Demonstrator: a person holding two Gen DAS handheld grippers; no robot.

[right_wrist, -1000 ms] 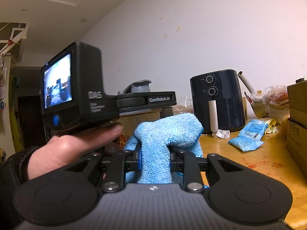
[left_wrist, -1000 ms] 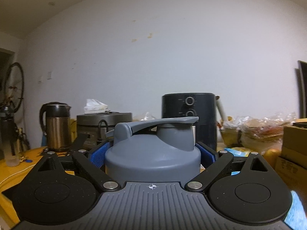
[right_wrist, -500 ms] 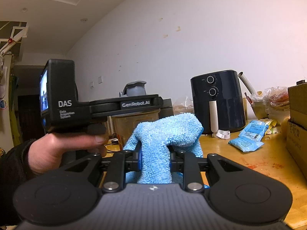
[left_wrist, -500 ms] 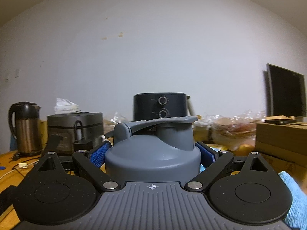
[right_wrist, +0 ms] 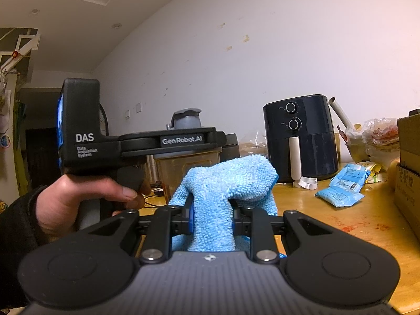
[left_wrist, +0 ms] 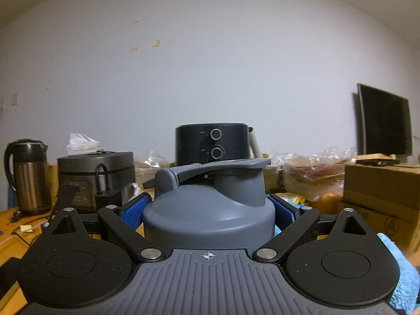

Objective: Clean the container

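The container is a bottle with a grey flip-top lid [left_wrist: 207,220] and an amber see-through body [right_wrist: 187,170]. My left gripper [left_wrist: 208,210] is shut on it just under the lid, one blue pad on each side. In the right wrist view the left gripper [right_wrist: 168,141] shows side-on, held by a person's hand [right_wrist: 86,197], with the grey lid [right_wrist: 187,119] rising above it. My right gripper [right_wrist: 212,218] is shut on a light blue microfibre cloth [right_wrist: 228,181] that bunches up past the fingers, just right of the bottle. A corner of the cloth [left_wrist: 401,275] shows at lower right in the left wrist view.
A wooden table [right_wrist: 354,223] carries a black air fryer [right_wrist: 300,136], blue packets [right_wrist: 344,186] and a cardboard box [right_wrist: 409,173] at the right. A steel kettle [left_wrist: 26,176], a rice cooker [left_wrist: 97,176], plastic bags [left_wrist: 312,170] and a dark monitor [left_wrist: 383,123] line the back wall.
The left gripper has swung to the right with the bottle still in it: the kettle slid left and the monitor came into view. The right gripper and cloth stayed put.
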